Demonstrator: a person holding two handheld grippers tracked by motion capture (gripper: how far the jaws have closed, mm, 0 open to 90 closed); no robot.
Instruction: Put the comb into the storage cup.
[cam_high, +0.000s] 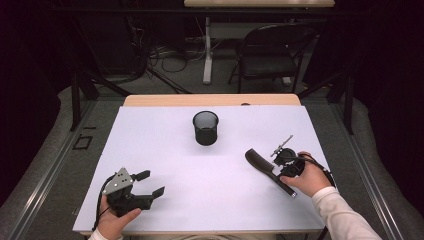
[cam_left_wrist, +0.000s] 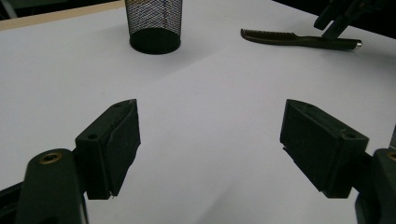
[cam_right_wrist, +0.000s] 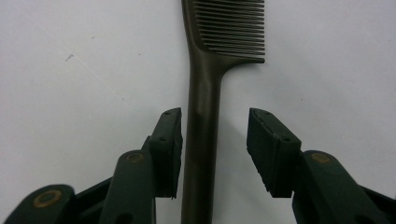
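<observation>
We are straddling the comb (cam_right_wrist: 201, 116) handle with the right gripper (cam_right_wrist: 214, 154), its jaws standing apart, one pad just beside the handle, the other clear of it. The comb is lying flat on the white table (cam_high: 200, 180), to the right of the mesh cup (cam_high: 205, 128). Our left gripper (cam_left_wrist: 210, 140) is hovering wide open, near-left of the cup.

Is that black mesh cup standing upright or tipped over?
Upright. The mesh cup stands on its round base on the table, open mouth facing up, in both the high and left gripper views.
</observation>
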